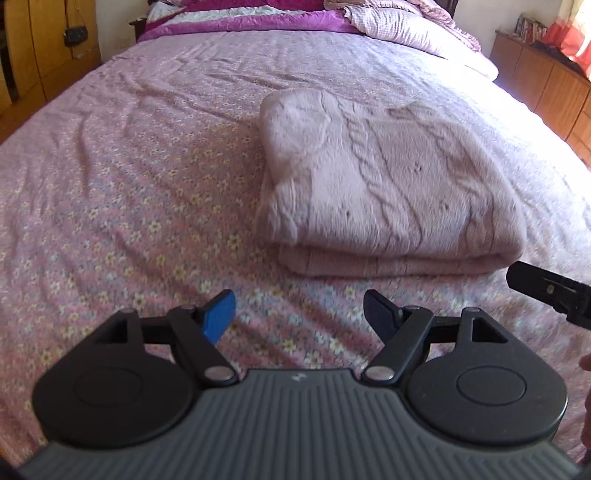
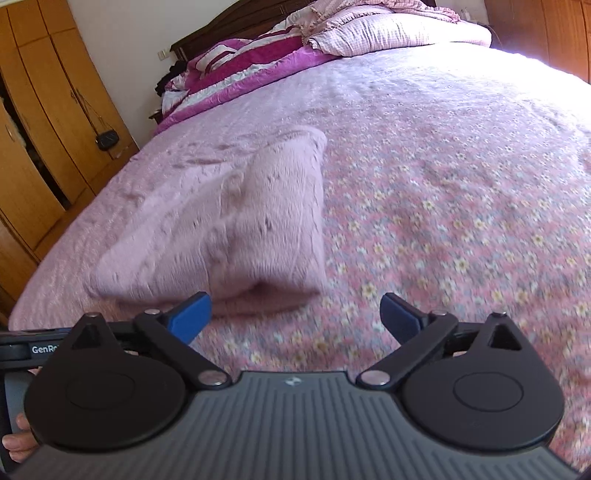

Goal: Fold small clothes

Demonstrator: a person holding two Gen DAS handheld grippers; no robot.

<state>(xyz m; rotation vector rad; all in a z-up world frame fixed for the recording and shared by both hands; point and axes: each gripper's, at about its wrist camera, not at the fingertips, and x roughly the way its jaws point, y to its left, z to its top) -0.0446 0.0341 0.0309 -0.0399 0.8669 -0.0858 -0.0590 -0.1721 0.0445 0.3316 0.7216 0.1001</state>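
folded pink sweater (image 1: pixel 384 188) lying flat on the flowered bed (image 1: pixel 129 206). left gripper (image 1: pixel 299 317) fingers spread apart, empty, just short of its near edge. right gripper (image 2: pixel 295 317) fingers wide open, empty, near its corner.

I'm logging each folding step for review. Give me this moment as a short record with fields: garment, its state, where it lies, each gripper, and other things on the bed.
garment: pink knitted sweater
state: folded into a neat stack, layers visible at its near edge
place: flat on the flowered bedsheet
left gripper: open, empty, short of the sweater
right gripper: open, empty, near the sweater's edge, not touching
far end of bed: checked pillow, magenta quilt
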